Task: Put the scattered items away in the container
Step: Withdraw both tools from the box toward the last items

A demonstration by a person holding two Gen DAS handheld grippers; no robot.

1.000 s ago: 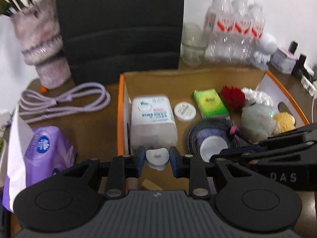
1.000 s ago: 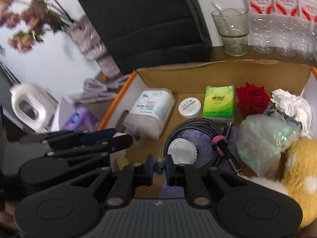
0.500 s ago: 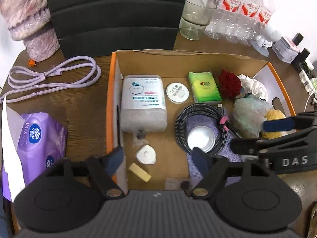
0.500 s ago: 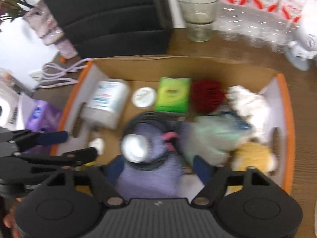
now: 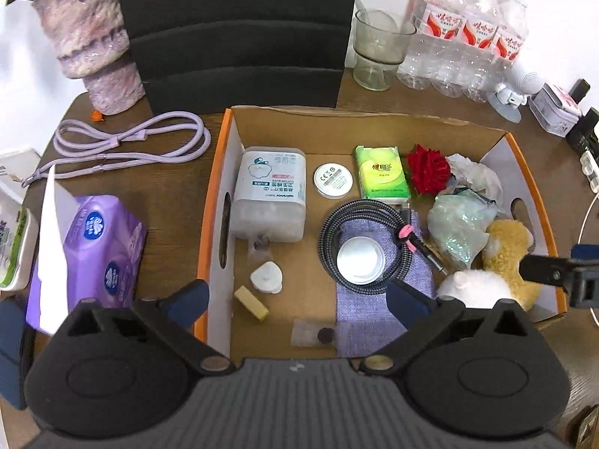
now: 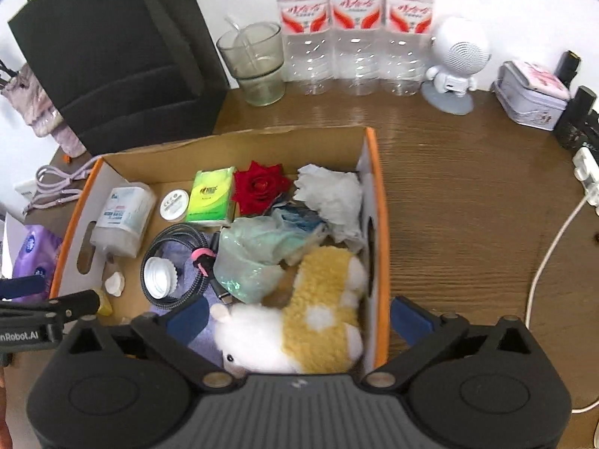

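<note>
Both grippers hang over the cardboard box point(image 5: 219, 202) with fingers spread wide, holding nothing: the left gripper point(image 5: 297, 297) and the right gripper point(image 6: 297, 318). In the box, a white heart-shaped piece point(image 5: 266, 278) lies just beside a yellow eraser point(image 5: 251, 298).

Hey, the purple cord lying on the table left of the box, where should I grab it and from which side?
Grip the purple cord from straight above at the middle, near its small clasp, where the strands run close together and parallel. It lies flat and loose, so pinching there should gather several strands. The open left gripper is nearer.
</note>
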